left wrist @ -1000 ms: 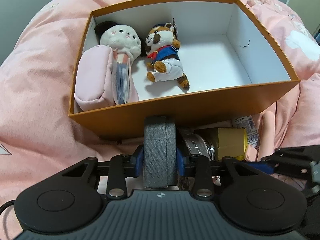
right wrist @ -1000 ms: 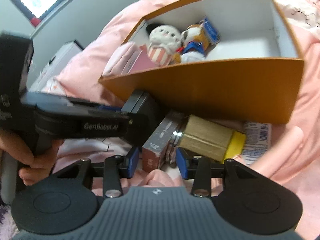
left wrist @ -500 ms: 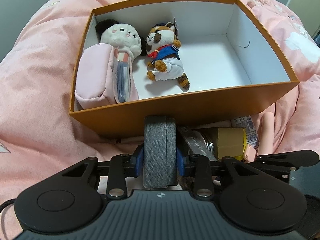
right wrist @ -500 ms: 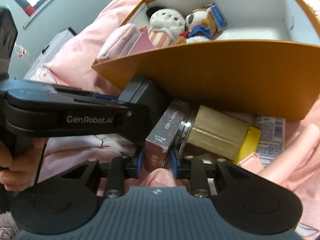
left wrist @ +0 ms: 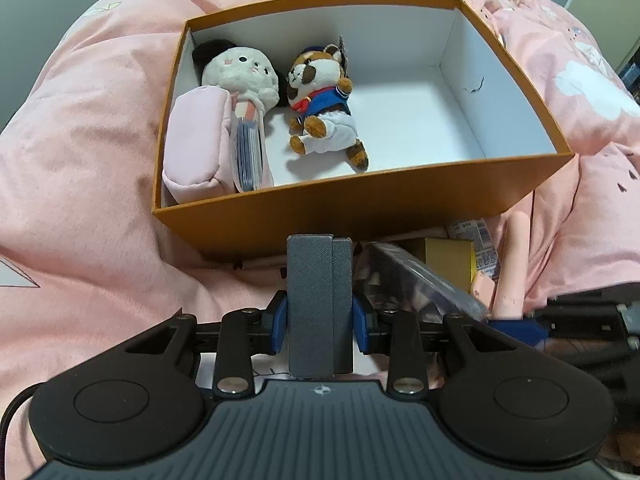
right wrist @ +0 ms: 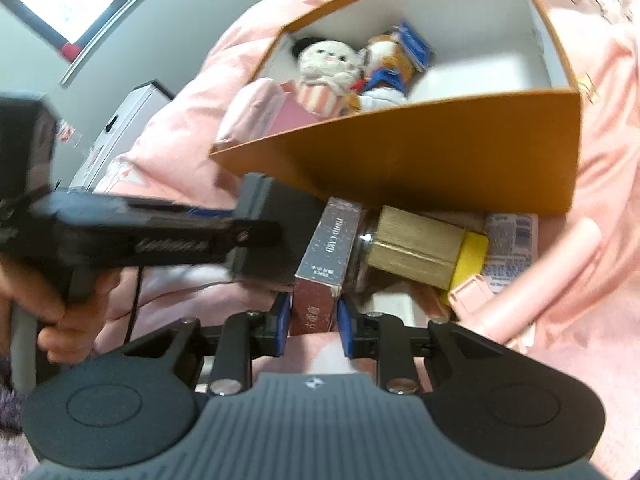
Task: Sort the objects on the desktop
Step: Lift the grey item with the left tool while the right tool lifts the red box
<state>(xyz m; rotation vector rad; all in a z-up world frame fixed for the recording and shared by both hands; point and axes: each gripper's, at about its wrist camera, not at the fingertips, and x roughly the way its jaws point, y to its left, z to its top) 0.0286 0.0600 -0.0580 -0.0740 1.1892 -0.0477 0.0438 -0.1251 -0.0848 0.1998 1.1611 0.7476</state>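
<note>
Before the orange box (left wrist: 360,216), left claw (left wrist: 320,316) grips a grey case (left wrist: 318,304), right claw (right wrist: 312,320) a card box (right wrist: 324,272).

I am in a home, in a bedroom by the look of it. Under me lies a soft pink quilt (left wrist: 88,168) printed with small figures, rumpled like bedding. An orange box (left wrist: 360,216) sits on it holding two plush toys (left wrist: 240,76) and a pink pouch (left wrist: 196,148). Behind, in my right view, stand a plain grey wall (right wrist: 132,52) and a white cabinet (right wrist: 124,116).
</note>
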